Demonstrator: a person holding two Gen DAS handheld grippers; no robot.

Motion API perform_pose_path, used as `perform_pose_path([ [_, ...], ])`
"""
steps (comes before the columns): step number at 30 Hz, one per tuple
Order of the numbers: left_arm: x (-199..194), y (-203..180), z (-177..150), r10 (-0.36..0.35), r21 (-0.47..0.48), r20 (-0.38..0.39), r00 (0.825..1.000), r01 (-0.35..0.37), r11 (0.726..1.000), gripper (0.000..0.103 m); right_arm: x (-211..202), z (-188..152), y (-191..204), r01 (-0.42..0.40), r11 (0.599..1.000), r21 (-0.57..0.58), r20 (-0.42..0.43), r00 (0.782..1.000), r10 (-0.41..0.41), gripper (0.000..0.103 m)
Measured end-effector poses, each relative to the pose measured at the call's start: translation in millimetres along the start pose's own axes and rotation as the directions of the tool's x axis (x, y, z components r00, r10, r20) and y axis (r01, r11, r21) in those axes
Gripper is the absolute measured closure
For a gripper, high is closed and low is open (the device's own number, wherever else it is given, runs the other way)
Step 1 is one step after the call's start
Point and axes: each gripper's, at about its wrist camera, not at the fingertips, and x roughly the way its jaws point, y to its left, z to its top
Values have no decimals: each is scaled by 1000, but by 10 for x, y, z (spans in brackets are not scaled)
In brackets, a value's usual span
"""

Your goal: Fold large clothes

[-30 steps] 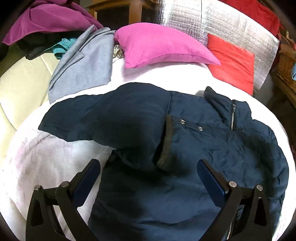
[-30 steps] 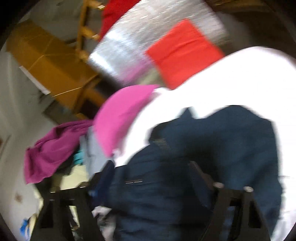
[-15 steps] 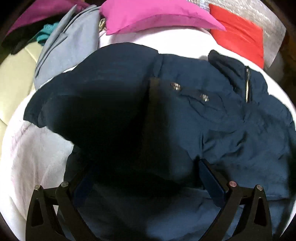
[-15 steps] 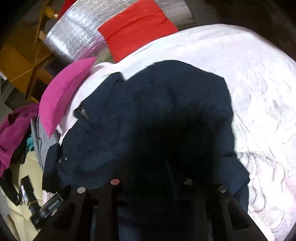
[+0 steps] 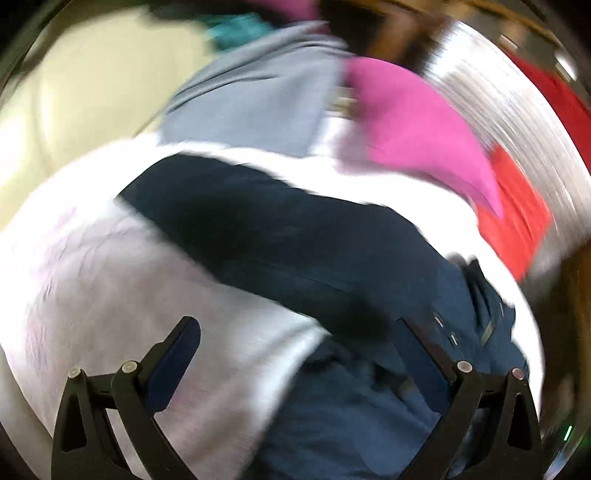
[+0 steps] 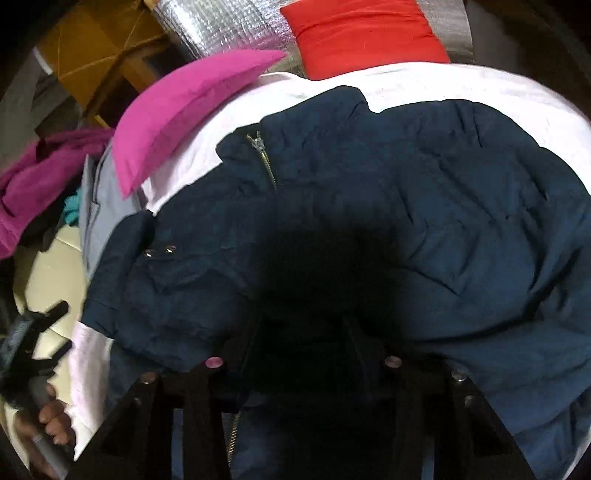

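A large navy padded jacket [image 6: 424,206] with a metal zip and snap buttons lies on a white quilted bed cover [image 6: 461,85]. My right gripper [image 6: 306,332] is shut on a fold of the jacket; the fingers are mostly buried in dark fabric. In the blurred left wrist view the jacket [image 5: 295,240] stretches from centre to lower right. My left gripper [image 5: 299,332] is open and empty, its left finger over the white cover [image 5: 110,295] and its right finger over the jacket. The left gripper also shows in the right wrist view [image 6: 33,343], held by a hand.
A pink pillow [image 6: 184,110] and a red pillow [image 6: 365,37] lie at the head of the bed against a silver foil panel [image 6: 221,22]. A grey garment [image 5: 251,88] and a magenta one [image 6: 37,173] are piled at the left over a cream surface [image 5: 85,88].
My left gripper has pulled back and swung left off the jacket, still open. My right gripper has stayed shut on the jacket fold and moved closer over it.
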Motion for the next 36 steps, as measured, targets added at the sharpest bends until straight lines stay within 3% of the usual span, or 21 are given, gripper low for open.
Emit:
perform_pose_path([
  [4,206,584,189,-59,-244,-60,996,43,969,0,-184,-29,38,12,999,-45,45,999,-10,55],
  [7,378,819,233,-93,-347,-73,993,62,936,0,-264,-72,89,13,997,-78,63,998,-8,55],
  [11,551,912,284,-135,-416,-49,990,102,904,0,-375,-187,49,0,995,-101,78,997,8,55],
  [17,685,805,386,-167,-425,44,985,170,889,4,-462,-240,46,-19,994,-110,94,995,30,55],
  [18,714,767,417,-154,-415,60,986,165,895,21,-488,-241,43,-18,994,-109,103,994,29,55],
  [19,764,762,455,-146,-405,48,988,153,901,54,-504,-241,35,-20,994,-106,107,994,31,55],
  [20,827,777,475,-144,-400,29,989,143,905,66,-522,-242,21,-25,995,-100,111,993,36,55],
  [22,885,742,471,-136,-389,29,990,136,911,78,-564,-256,-17,-28,996,-86,120,992,38,55],
  [24,798,607,502,-113,-330,62,992,127,935,87,-615,-270,-65,-24,997,-75,129,991,34,55],
  [28,466,249,550,-143,-203,158,977,173,964,91,-770,-298,-209,-21,999,-38,157,987,27,55],
  [30,234,25,532,-179,-122,212,961,207,971,91,-871,-312,-303,-19,1000,-16,176,984,22,55],
  [33,-109,-298,406,-244,15,278,929,249,968,91,-1011,-330,-436,-16,1000,15,201,980,12,55],
  [36,-323,-709,195,-313,157,294,903,277,948,91,-1105,-344,-551,-16,999,42,217,976,6,56],
])
